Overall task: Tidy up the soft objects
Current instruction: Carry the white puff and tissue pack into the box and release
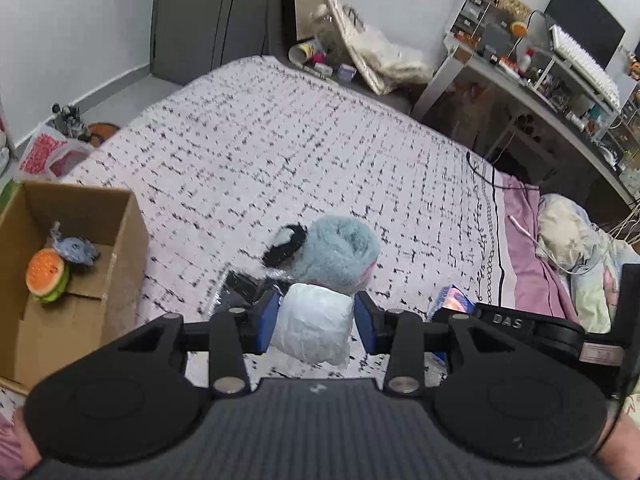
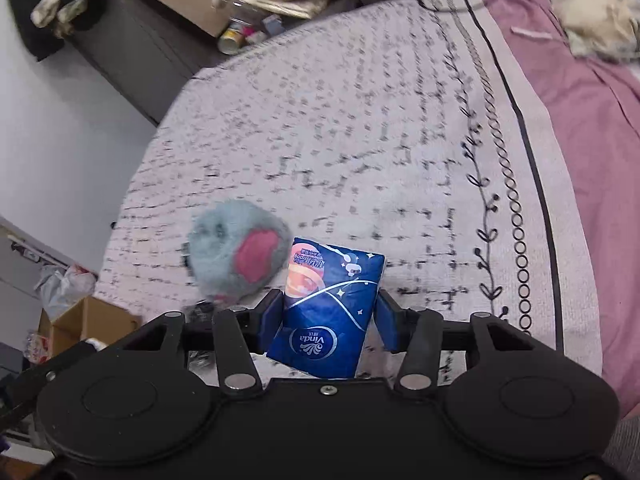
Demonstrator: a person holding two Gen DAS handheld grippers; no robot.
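My left gripper (image 1: 316,320) is shut on a white tissue pack (image 1: 314,330), held above the bed. A fluffy blue-grey plush (image 1: 340,254) with a black and white part lies just beyond it on the patterned bedspread (image 1: 280,140). My right gripper (image 2: 328,316) is shut on a blue Vinda tissue pack (image 2: 330,308); the same plush (image 2: 236,252), showing a pink patch, sits to its left. The blue pack also shows in the left wrist view (image 1: 452,300). An open cardboard box (image 1: 64,280) at the left holds a burger plush (image 1: 46,276) and a small blue-grey toy (image 1: 74,248).
A cluttered desk (image 1: 540,80) with a monitor stands at the right of the bed. Bundled bedding (image 1: 580,248) lies on the pink sheet (image 2: 592,120). Bags and clutter (image 1: 360,52) sit on the floor past the bed's far end. A dark wardrobe (image 1: 208,16) stands behind.
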